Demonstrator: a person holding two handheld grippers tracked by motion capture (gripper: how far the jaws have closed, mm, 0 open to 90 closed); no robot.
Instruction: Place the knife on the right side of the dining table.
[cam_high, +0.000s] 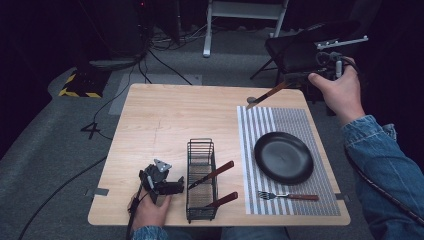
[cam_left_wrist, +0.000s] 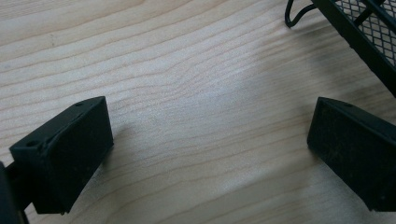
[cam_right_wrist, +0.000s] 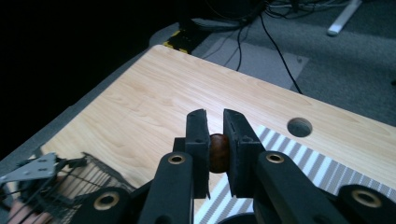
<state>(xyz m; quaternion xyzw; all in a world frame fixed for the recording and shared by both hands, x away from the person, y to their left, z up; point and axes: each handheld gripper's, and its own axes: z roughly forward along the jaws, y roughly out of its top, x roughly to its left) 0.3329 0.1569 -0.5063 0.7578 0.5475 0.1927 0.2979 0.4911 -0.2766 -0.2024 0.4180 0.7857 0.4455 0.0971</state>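
My right gripper (cam_high: 296, 78) hangs in the air over the table's far right corner, shut on the brown wooden handle of a utensil (cam_high: 265, 95) whose metal end points down and left. In the right gripper view the pads (cam_right_wrist: 198, 135) pinch that handle (cam_right_wrist: 218, 151). At the near left, my left gripper (cam_high: 172, 187) rests on the table beside a black wire basket (cam_high: 201, 141). Its jaws stand wide open over bare wood (cam_left_wrist: 210, 154). The basket holds two more wooden-handled utensils (cam_high: 215, 172).
A striped placemat (cam_high: 300, 120) on the right carries a black plate (cam_high: 283, 157) and a fork (cam_high: 288, 196) near the front edge. A round hole (cam_high: 251, 99) lies by the mat's far corner. A dark chair (cam_high: 295, 50) stands behind the table.
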